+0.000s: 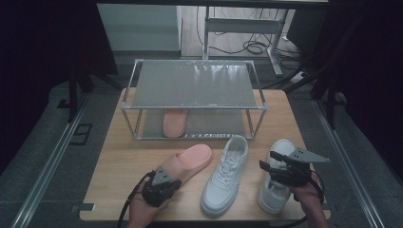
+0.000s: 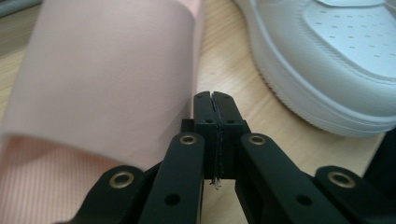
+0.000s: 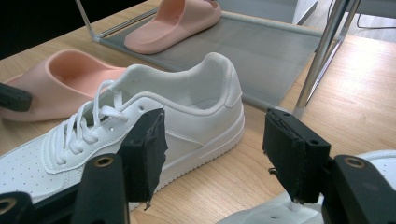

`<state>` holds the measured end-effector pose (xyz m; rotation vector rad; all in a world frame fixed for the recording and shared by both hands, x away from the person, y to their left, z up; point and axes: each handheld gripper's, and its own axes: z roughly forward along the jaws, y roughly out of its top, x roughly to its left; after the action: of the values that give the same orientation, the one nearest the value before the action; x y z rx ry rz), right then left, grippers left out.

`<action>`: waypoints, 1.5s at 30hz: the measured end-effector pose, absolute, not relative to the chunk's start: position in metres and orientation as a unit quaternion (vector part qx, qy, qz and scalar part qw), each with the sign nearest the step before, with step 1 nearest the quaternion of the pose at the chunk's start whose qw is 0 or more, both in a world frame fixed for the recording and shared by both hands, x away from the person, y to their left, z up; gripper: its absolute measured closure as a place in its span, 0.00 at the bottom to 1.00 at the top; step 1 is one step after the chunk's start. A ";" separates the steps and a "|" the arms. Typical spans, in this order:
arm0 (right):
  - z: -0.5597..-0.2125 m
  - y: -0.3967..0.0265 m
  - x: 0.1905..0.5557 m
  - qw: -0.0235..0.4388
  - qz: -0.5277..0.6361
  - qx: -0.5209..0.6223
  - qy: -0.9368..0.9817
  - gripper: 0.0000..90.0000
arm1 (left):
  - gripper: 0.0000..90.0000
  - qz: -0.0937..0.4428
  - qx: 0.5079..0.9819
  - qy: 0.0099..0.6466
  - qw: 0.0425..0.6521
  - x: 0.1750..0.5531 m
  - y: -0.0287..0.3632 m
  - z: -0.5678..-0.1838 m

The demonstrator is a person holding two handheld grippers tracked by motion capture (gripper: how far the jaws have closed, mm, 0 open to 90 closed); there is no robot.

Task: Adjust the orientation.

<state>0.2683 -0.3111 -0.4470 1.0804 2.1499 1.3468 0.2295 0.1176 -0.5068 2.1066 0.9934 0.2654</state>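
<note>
**Shoe rack scene: left gripper closed by slide, right gripper open over sneaker**

Wooden table (image 1: 119,166) carries a two-tier metal shoe rack (image 1: 194,85) at the far side, top shelf bare, grey mesh. Lower shelf holds one pink slide (image 1: 174,122), toe end toward the person.

In front of the rack, three shoes in a row on the table: second pink slide (image 1: 190,161) at left, white lace-up sneaker (image 1: 225,175) in the middle, another white sneaker (image 1: 278,175) at right (partly covered by the hand and gripper).

Left gripper (image 1: 164,183) sits at the near end of the left slide. Its own view has the jaws pressed together with nothing between them, the slide's strap just beside them and the middle sneaker's toe off to the right.

Right gripper (image 1: 270,159) hangs over the right sneaker, jaws spread wide apart, empty, pointing toward the heel of the middle sneaker.
</note>
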 end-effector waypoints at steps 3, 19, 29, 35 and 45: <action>-0.447 -0.311 0.268 0.192 0.480 0.385 0.765 0.44 | 1.00 0.107 0.822 0.402 0.388 0.233 0.126 -0.507; -0.447 -0.312 0.268 0.192 0.479 0.385 0.765 0.44 | 0.99 0.107 0.808 0.443 0.373 0.252 0.149 -0.521; -0.447 -0.312 0.268 0.192 0.479 0.386 0.765 0.44 | 0.98 0.110 0.801 0.460 0.367 0.263 0.160 -0.521; -0.447 -0.312 0.268 0.193 0.479 0.386 0.765 0.44 | 0.98 0.109 0.799 0.466 0.363 0.266 0.164 -0.523; -0.447 -0.311 0.268 0.192 0.478 0.386 0.765 0.44 | 0.98 0.110 0.792 0.481 0.360 0.275 0.175 -0.525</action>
<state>0.2683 -0.3112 -0.4473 1.0838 2.1492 1.3421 0.2745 0.1750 -0.5249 2.0424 1.2398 0.2829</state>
